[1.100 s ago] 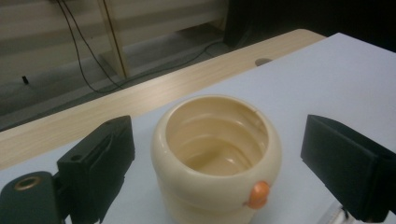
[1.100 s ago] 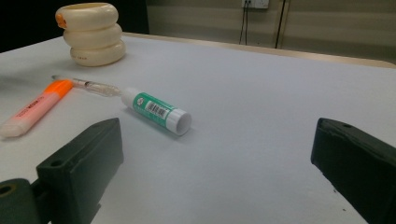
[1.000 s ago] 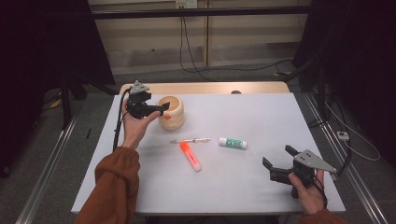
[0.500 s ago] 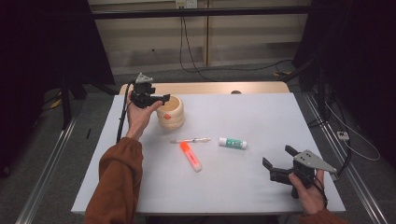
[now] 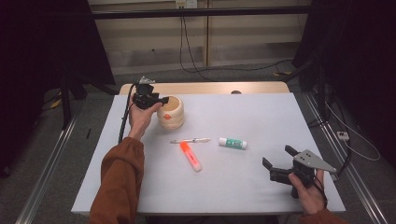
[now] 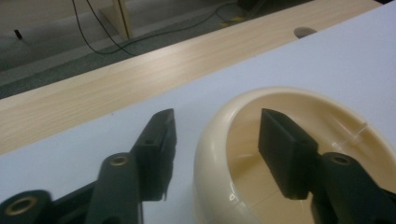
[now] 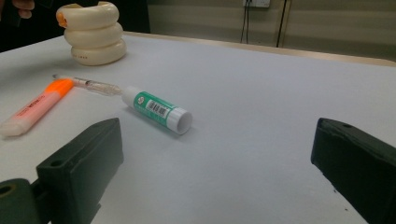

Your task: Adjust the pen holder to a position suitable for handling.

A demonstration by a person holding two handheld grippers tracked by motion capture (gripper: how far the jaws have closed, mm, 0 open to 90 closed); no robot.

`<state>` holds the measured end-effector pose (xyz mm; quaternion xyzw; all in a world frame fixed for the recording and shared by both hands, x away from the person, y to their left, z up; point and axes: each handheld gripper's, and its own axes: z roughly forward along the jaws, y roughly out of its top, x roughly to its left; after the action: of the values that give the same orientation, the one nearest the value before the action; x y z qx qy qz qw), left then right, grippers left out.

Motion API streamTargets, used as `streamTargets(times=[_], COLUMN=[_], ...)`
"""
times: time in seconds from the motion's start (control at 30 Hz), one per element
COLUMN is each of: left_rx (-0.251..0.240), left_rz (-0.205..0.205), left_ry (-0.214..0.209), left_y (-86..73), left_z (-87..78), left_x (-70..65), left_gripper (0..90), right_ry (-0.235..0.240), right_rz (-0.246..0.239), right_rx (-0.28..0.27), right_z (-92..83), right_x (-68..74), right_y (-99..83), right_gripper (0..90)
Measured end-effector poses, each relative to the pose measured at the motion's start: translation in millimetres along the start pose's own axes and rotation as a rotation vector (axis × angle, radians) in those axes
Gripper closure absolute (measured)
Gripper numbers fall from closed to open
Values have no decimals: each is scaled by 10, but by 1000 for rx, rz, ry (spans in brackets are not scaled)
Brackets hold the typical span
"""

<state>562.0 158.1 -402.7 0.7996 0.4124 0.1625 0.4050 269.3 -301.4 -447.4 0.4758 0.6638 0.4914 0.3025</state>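
Straddling cream holder point(image 6: 299, 154) rim | left gripper point(image 6: 215, 140) fingers closing, untouching

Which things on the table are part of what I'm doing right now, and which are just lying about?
In hand:
- cream ringed holder, its wall between the left gripper fingers, which have just been closing; contact can't be told

Lying about:
- orange highlighter
- clear pen
- green-labelled glue stick
- right gripper, open, apart from all of them
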Motion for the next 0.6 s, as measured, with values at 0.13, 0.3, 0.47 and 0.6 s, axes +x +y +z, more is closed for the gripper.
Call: streamTargets(times=[0.13,0.3,0.47,0.6], left_rx=[13,18,22,22], left_rz=[5,1,-12,-14], left_ry=[-2,4,6,2], left_y=[-2,-1,-15,-10], left_z=[43,69,70,59], left_x=[-6,-8,19,19], left_gripper=[536,602,694,716], right_ry=[2,5,5,3], right_rz=[1,-2,-5,-4], right_rx=[2,-3,-4,-2], right_z=[5,-1,0,3], right_x=[1,1,2,1], right_y=[0,2,1,0], right_gripper=[20,20,20,20])
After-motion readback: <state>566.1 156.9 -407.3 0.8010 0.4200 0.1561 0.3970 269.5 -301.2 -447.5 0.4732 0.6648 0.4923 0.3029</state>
